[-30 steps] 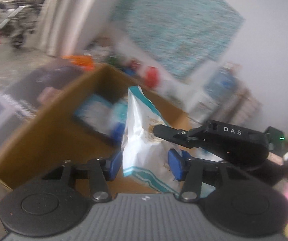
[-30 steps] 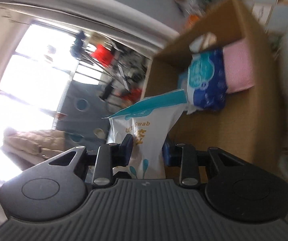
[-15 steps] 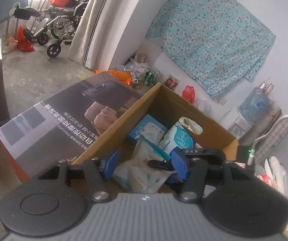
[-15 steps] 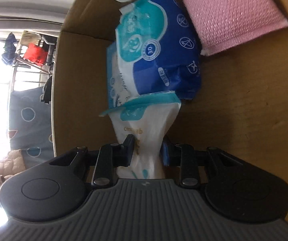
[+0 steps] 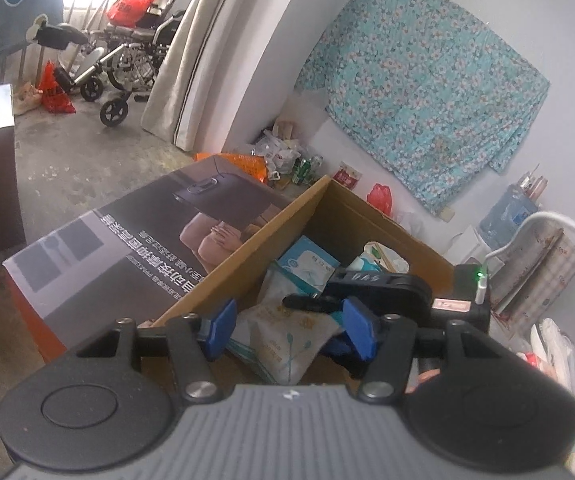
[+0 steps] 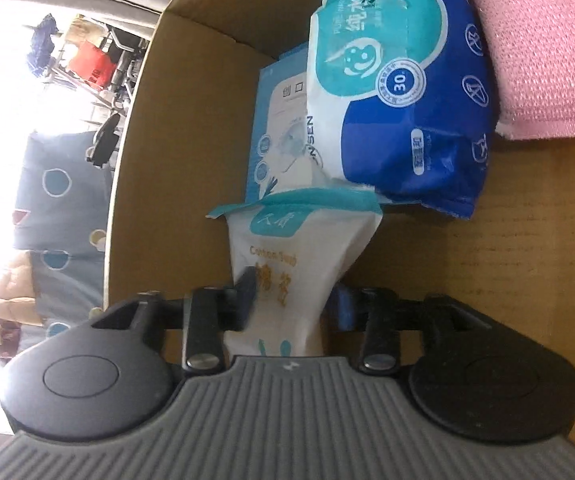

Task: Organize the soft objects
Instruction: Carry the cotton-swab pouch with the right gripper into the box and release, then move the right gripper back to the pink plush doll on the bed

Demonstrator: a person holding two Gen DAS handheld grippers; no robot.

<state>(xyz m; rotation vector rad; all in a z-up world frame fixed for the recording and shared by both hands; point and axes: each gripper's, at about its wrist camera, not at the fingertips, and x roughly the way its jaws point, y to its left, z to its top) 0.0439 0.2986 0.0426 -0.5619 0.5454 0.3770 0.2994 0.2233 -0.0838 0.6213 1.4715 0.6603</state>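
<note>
Low in the frame's centre, inside the cardboard box (image 6: 191,128), the right gripper (image 6: 293,300) pinches the cotton-swab pouch (image 6: 299,264), light, limp and crinkly, best held mid-body; the left gripper (image 5: 289,326) is spread.

The cotton swab bag (image 6: 299,256) is white with a teal top band, orange lettering and small teal marks low down. Behind it the wipes pack (image 6: 399,92) is deep blue and teal — a white smiling face on the teal part. The pale blue box (image 6: 279,128) carries white panels. The pad (image 6: 535,40) is pink, finely dotted. The cardboard box (image 6: 487,280) is plain brown. The left gripper (image 5: 287,326) has blue fingers (image 5: 219,330) on black arms; the hanging cloth (image 5: 419,92) is turquoise with small white flowers.
</note>
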